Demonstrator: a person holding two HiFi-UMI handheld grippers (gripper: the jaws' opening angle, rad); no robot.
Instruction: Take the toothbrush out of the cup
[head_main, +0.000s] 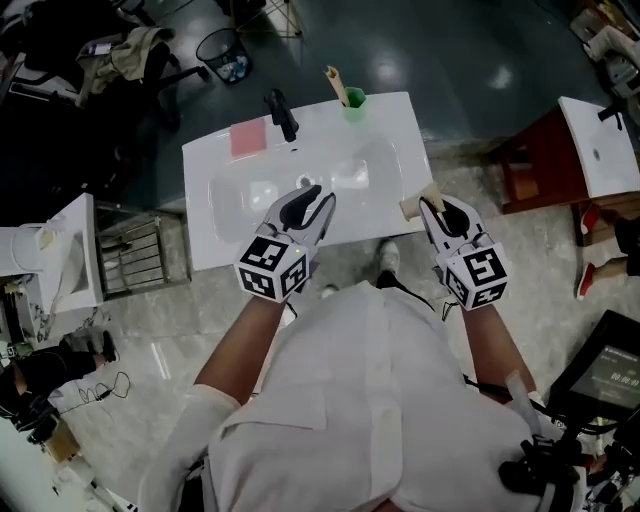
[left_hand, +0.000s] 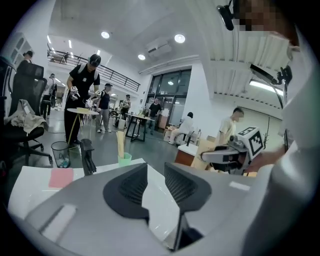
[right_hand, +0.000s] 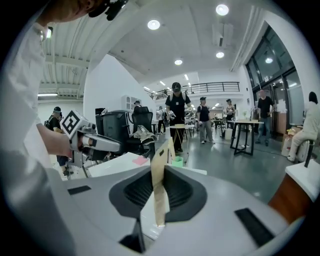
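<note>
**Reach toward the cup: toothbrush not yet gripped**

The toothbrush (head_main: 336, 86) stands tilted in the green cup (head_main: 355, 106), its pale handle rising above the rim and leaning to the left in the head view. The cup sits on the far edge of the white sink (head_main: 400, 130), to the right of the black tap (head_main: 281, 113) and the pink pad (head_main: 248, 137). Both of your grippers are well apart from it, on the near side.

Your left gripper (head_main: 310, 202) hovers over the basin. Its jaws stand partly apart with nothing between them; its own view shows only the white sink through the gap, with the cup ahead and slightly to the left.

Your right gripper (head_main: 446, 214) is at the near right corner of the sink. Its jaws are closed on a flat tan cardboard strip (right_hand: 159, 185), which stands upright between the pads.

The step in hand appears to be the approach, and the free left gripper looks like the one to finish it. The next move probably calls for three things:

- carrying it forward to the far edge
- setting the open jaws either side of the handle, above the cup's rim
- closing on the handle and lifting along its lean

The cup looks light and may tip or rise with the brush if you pull sideways.
</note>
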